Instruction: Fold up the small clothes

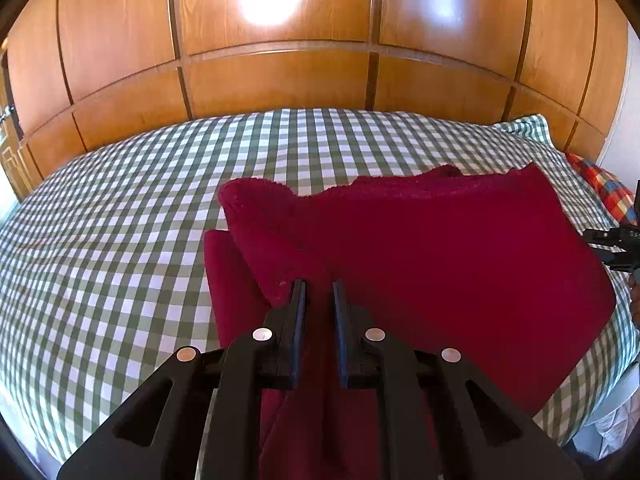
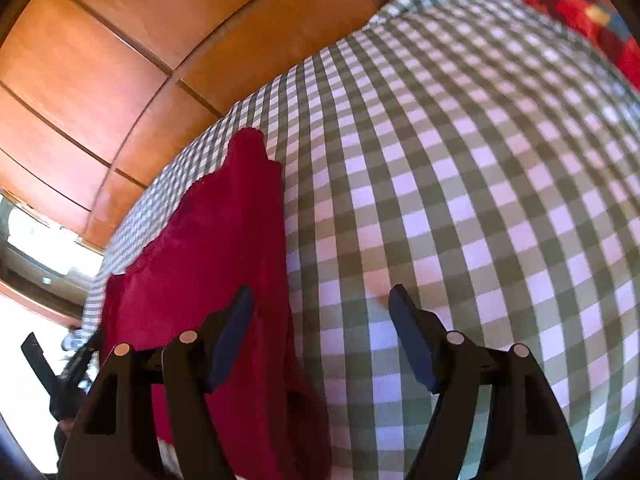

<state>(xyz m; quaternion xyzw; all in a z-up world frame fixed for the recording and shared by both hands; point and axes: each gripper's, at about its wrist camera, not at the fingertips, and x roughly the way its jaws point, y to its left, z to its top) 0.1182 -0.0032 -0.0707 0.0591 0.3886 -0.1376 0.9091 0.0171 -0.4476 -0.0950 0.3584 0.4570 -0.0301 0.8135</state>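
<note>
A dark red fleecy garment (image 1: 420,248) lies partly folded on a green-and-white checked bed cover (image 1: 120,220). My left gripper (image 1: 319,286) hovers over the garment's near left part, its jaws a narrow gap apart with red cloth showing between them; whether it pinches the cloth I cannot tell. In the right wrist view the same garment (image 2: 216,260) lies at the left on the cover (image 2: 460,200). My right gripper (image 2: 322,294) is open and empty over the garment's right edge. The right gripper also shows at the left wrist view's right edge (image 1: 618,246).
A wooden panelled wardrobe (image 1: 280,72) stands behind the bed. A multicoloured checked pillow (image 1: 604,188) lies at the far right of the bed and shows in the right wrist view (image 2: 592,20). The bed's near edge is at bottom right (image 1: 592,408).
</note>
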